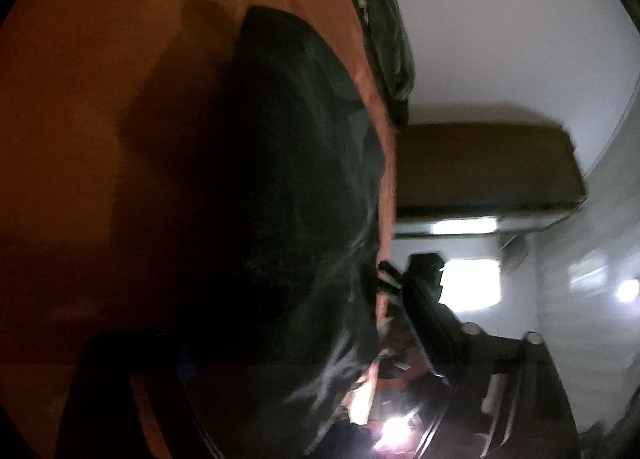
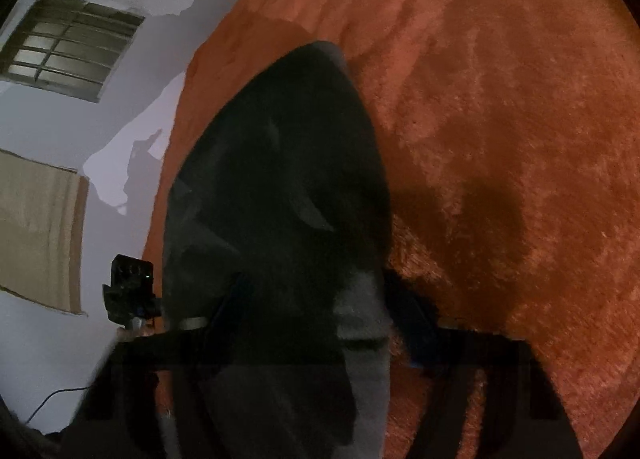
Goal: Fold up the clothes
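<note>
A dark garment [image 2: 280, 187] is laid on the orange blanket [image 2: 500, 119], running from centre toward 12 o'clock. The right gripper [image 2: 320, 323] is seen astride its near end, fingers [image 2: 232, 299] parted, cloth between; pad contact cannot be told. The left gripper's state cannot be told.

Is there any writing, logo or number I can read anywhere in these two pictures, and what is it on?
None can be read.
Folded olive-green garment at the edge of the orange fuzzy blanket: small pale marks, too blurred to read.
Black camera device by the white wall: a tiny green light, no legible label.
Dark green garment: no print visible.
</note>
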